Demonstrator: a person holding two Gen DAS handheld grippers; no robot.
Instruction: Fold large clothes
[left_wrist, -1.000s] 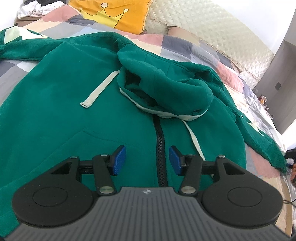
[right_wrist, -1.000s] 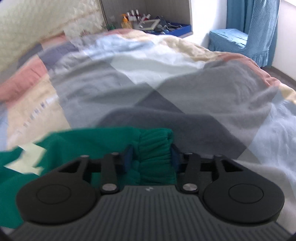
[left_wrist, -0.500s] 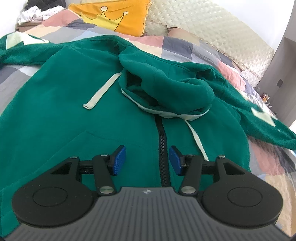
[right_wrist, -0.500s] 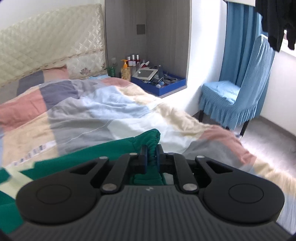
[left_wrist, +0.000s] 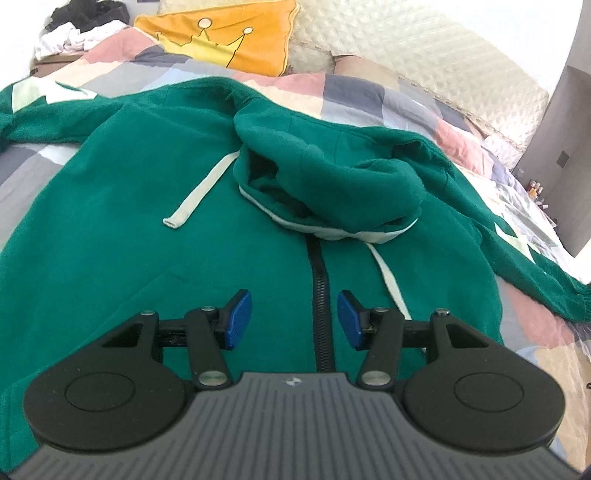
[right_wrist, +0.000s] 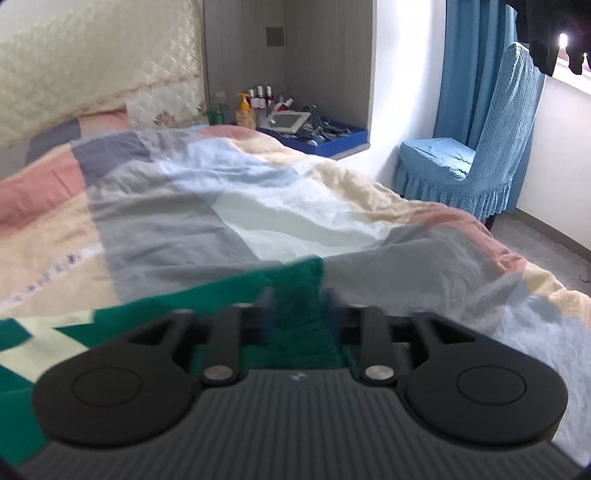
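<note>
Lying face-up mid-bed, the green zip hoodie (left_wrist: 155, 229) looks soft, thick and floppy, best pinched at its cuff (right_wrist: 295, 295), which the right hand-held gripper (right_wrist: 297, 314) straddles half-open, blurred; left hand-held gripper (left_wrist: 294, 319) wide, empty, above the zipper (left_wrist: 320, 295).

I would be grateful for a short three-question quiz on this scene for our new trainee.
1. True or false: the left gripper is shut on the hoodie.
2. Which part lies between the right gripper fingers? A hood; B sleeve cuff; C drawstring.
3. What is drawn on the orange pillow?

Key: 1 false, it is open above the zipper. 2 B. 3 a crown.
</note>
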